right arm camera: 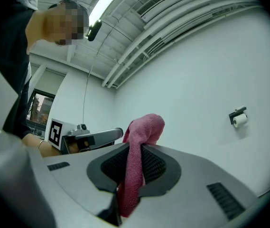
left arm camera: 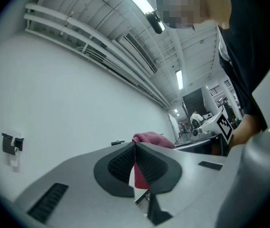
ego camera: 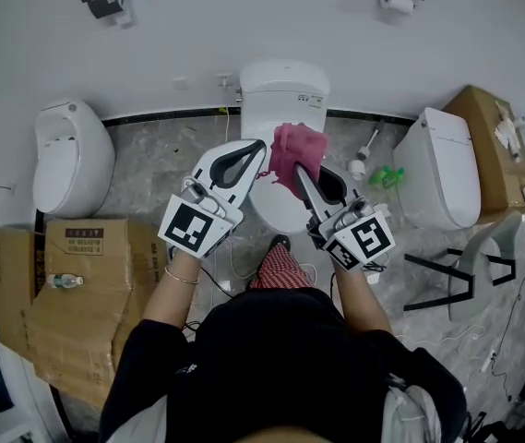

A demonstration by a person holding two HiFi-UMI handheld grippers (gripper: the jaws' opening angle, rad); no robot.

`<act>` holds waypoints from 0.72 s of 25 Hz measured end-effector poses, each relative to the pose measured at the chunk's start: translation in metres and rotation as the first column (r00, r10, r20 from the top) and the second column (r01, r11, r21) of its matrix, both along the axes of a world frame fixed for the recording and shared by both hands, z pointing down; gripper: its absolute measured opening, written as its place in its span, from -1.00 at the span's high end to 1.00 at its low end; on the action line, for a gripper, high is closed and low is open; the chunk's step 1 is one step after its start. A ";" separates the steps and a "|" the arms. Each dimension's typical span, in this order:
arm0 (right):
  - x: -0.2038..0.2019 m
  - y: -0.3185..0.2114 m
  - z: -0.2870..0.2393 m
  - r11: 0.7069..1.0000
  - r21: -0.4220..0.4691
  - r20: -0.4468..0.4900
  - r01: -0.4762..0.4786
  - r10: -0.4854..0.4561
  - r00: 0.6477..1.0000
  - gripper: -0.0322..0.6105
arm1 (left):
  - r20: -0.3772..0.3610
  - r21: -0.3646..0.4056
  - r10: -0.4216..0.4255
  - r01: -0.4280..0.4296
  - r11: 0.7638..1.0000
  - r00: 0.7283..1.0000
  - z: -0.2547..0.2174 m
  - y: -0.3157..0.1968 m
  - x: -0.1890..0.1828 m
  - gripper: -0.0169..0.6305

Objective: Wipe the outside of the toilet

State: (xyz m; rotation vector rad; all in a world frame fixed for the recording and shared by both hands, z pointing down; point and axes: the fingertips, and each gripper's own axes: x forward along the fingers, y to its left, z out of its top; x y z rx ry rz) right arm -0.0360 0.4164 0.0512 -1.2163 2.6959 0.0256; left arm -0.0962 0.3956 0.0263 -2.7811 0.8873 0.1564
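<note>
Pink cloth, one, clamped by right hand-held gripper, left hand-held gripper closed

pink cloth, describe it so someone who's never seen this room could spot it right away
Find the white toilet at the middle of the back wall. Held over it, in front of the tank, is the pink cloth, pinched in the right tool. It is the only pink thing among white and grey surroundings.

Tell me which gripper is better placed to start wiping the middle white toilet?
The right gripper, most likely: its jaws are shut on the crumpled pink cloth, held above the white ceramic toilet. The left gripper is shut with nothing between its jaws.
</note>
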 end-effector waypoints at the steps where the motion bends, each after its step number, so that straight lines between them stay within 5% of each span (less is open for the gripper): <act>1: -0.001 -0.006 0.000 1.000 -0.001 0.000 0.005 -0.005 1.000 0.70 | -0.002 -0.001 -0.010 0.010 1.000 1.000 -0.001 -0.005 -0.002 0.91; 18: 0.023 -0.111 0.008 1.000 -0.019 0.019 0.021 -0.020 1.000 0.70 | -0.012 -0.020 -0.044 0.043 0.999 0.999 0.004 -0.110 0.013 0.91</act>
